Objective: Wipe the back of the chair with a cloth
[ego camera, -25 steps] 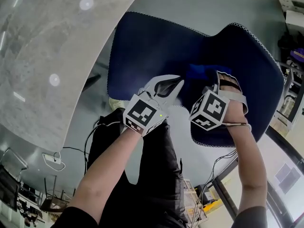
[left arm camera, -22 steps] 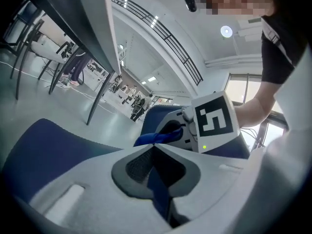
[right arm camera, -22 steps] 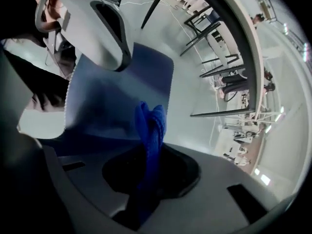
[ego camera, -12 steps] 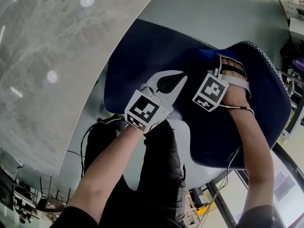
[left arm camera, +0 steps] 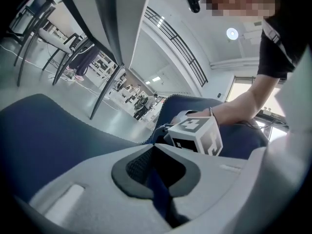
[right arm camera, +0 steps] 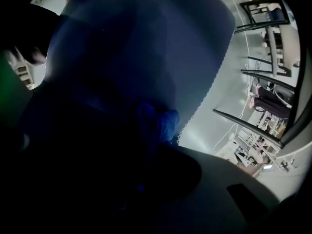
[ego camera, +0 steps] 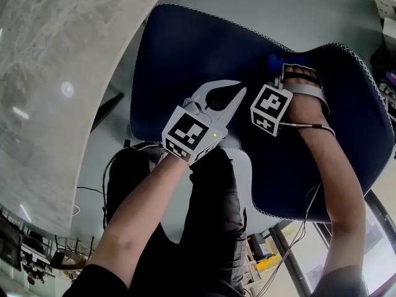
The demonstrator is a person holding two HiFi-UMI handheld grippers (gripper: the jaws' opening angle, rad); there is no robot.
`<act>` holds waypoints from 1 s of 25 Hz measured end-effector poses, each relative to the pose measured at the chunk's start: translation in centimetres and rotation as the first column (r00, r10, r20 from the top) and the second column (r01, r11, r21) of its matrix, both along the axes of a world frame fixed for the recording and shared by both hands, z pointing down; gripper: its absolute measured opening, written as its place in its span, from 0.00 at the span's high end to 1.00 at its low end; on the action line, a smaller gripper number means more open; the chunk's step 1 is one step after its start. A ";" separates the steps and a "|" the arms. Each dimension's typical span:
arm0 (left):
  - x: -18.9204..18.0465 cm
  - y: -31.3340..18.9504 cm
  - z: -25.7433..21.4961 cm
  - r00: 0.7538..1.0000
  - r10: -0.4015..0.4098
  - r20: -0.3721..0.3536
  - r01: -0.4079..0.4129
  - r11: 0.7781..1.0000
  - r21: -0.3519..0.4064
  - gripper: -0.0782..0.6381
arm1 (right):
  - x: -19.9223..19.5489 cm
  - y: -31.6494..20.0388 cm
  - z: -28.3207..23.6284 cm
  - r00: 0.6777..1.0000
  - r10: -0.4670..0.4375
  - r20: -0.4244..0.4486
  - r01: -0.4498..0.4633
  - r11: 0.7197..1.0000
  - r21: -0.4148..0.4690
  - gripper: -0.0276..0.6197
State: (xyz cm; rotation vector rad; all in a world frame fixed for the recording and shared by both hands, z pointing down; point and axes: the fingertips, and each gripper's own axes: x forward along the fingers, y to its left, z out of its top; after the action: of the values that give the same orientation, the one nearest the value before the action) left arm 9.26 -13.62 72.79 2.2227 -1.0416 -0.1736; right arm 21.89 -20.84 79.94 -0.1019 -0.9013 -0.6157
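1. The right gripper (ego camera: 279, 73) was clenched on a crumpled bright-blue cloth (right arm camera: 161, 123). The cloth stuck out just past its jaw tips and was pressed against the navy fabric chair back with white-stitched edging (ego camera: 185, 54).
2. In the right gripper view the cloth lay close to the chair back's stitched edge (right arm camera: 197, 108). Most of the uncovered navy surface stretched away on the other side, towards the left of the head view.
3. The chair back's long axis ran across the head view, so the next stroke would probably sweep sideways along it, away from that edge.
4. The left gripper (ego camera: 232, 94) had its jaws together on nothing. It hovered over the lower edge, just beside the right gripper's marker cube (ego camera: 271, 109).
5. The right gripper alone was at the cloth.
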 end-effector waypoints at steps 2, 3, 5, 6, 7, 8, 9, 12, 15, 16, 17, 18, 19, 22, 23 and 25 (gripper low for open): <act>-0.3 1.4 -1.3 1.000 -0.001 0.003 0.001 1.000 0.004 0.88 | 0.0 2.4 -0.9 1.000 0.031 0.001 -0.031 0.999 -0.039 0.86; -0.5 1.8 -1.7 1.000 -0.001 0.004 0.001 1.000 0.004 0.88 | -0.1 3.4 -1.3 0.999 0.053 0.004 -0.053 0.997 -0.059 0.86; -0.7 1.9 -1.7 1.000 -0.002 0.004 0.002 1.000 -0.002 0.88 | 0.0 5.0 -1.0 0.996 0.094 0.006 -0.092 0.990 -0.108 0.86; -0.7 1.9 -1.3 1.000 -0.002 0.004 0.002 1.000 -0.008 0.88 | 0.1 5.8 -0.5 0.994 0.111 0.006 -0.109 0.985 -0.135 0.86; -0.7 1.8 -0.9 1.000 -0.001 0.003 0.002 1.000 -0.013 0.88 | 0.4 6.6 -0.1 0.992 0.125 0.006 -0.122 0.979 -0.161 0.86; -0.7 1.8 -0.6 1.000 -0.002 0.002 0.002 1.000 -0.017 0.88 | 0.6 7.6 0.2 0.991 0.135 0.005 -0.132 0.974 -0.186 0.86; -0.7 2.0 -0.6 1.000 -0.002 0.003 0.002 1.000 -0.019 0.88 | 0.8 8.7 0.3 0.990 0.143 0.004 -0.139 0.968 -0.209 0.86; -0.9 3.2 -1.1 1.000 0.001 0.009 -0.001 1.000 -0.030 0.88 | 1.0 12.8 -0.4 0.985 0.173 -0.010 -0.169 0.944 -0.285 0.86; -0.9 4.2 -0.8 1.000 0.002 0.006 -0.002 0.999 -0.032 0.88 | 1.5 17.0 0.4 0.979 0.201 -0.046 -0.203 0.906 -0.370 0.86; -0.8 4.5 -0.5 1.000 0.002 0.004 -0.002 0.999 -0.032 0.88 | 1.8 18.2 0.8 0.977 0.203 -0.059 -0.209 0.894 -0.395 0.86; -0.7 4.8 -0.2 1.000 0.002 0.003 -0.002 0.999 -0.035 0.88 | 2.0 19.4 1.2 0.977 0.202 -0.070 -0.213 0.883 -0.419 0.86; -0.6 5.1 0.0 1.000 0.003 0.003 -0.003 0.999 -0.038 0.88 | 2.1 20.7 1.4 0.976 0.202 -0.081 -0.217 0.870 -0.443 0.86; -0.6 5.4 0.0 1.000 0.003 0.004 -0.003 0.999 -0.040 0.88 | 2.1 22.0 1.5 0.975 0.201 -0.092 -0.221 0.856 -0.467 0.86; -0.8 6.4 -0.2 1.000 0.004 0.011 -0.003 0.999 -0.046 0.88 | 2.2 25.2 1.4 0.973 0.201 -0.111 -0.229 0.817 -0.529 0.86; -0.8 6.7 -0.4 1.000 0.005 0.015 -0.004 0.999 -0.047 0.88 | 2.1 26.0 1.3 0.972 0.209 -0.111 -0.235 0.804 -0.546 0.86; -1.1 7.2 -0.8 1.000 0.007 0.022 -0.006 0.999 -0.046 0.88 | 1.7 27.2 1.2 0.962 0.254 -0.104 -0.266 0.771 -0.579 0.86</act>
State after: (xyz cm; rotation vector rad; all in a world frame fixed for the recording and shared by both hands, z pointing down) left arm 8.19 -6.42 72.02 2.1909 -1.0405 -0.1212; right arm 23.57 6.38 81.19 -0.5364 -1.0425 -0.0516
